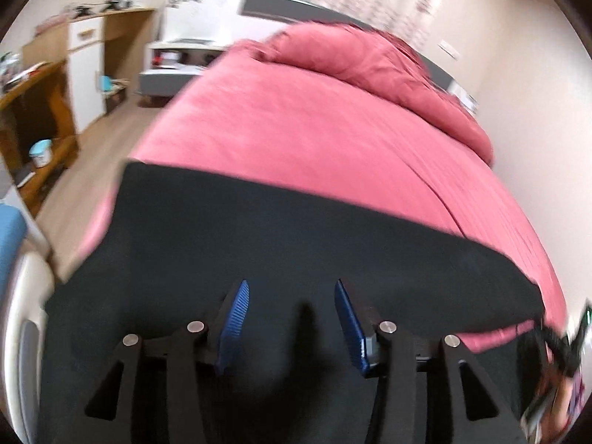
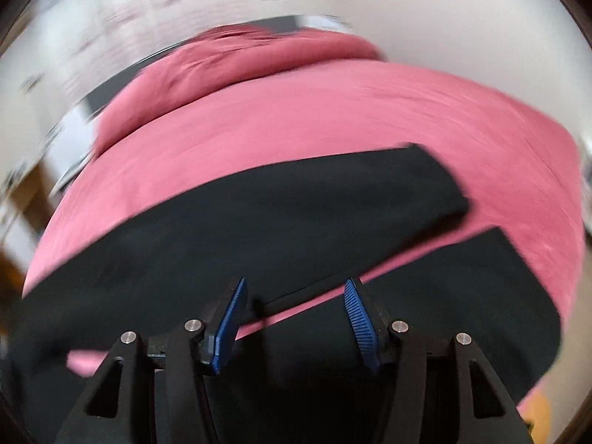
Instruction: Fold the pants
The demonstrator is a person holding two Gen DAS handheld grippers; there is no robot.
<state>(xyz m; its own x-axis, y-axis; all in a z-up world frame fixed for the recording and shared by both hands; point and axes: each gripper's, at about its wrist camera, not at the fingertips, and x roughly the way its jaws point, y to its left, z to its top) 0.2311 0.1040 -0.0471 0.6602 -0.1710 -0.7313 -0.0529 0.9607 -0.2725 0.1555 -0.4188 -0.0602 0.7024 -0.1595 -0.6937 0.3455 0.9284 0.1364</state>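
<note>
Plainly, the black pants [image 1: 259, 229] lie spread flat across the near end of a bed covered in a pink sheet [image 1: 314, 129], reaching from one side of the mattress toward the other. In the right wrist view the pants [image 2: 259, 222] show two layers or legs, an upper one ending in a squared edge toward the right and a lower one nearer the camera, with a thin strip of pink between them. Judging by how it drapes, the cloth looks soft, limp and light, likely to sag and slide rather than hold a shape, so the sensible holds are the outer edges or corners, one at each side, pinching through both layers. The left gripper [image 1: 290, 318] hovers over the dark fabric with its blue pads apart and nothing pinched between them; the right gripper [image 2: 294, 314] is likewise spread, its pads straddling the seam-like edge without pressing it. Beyond the bed stand a rumpled pink duvet [image 1: 370, 63], a wooden desk [image 1: 40, 111] and a white cabinet [image 1: 87, 66]. No brand, label or writing is legible; both views are blurred.
</note>
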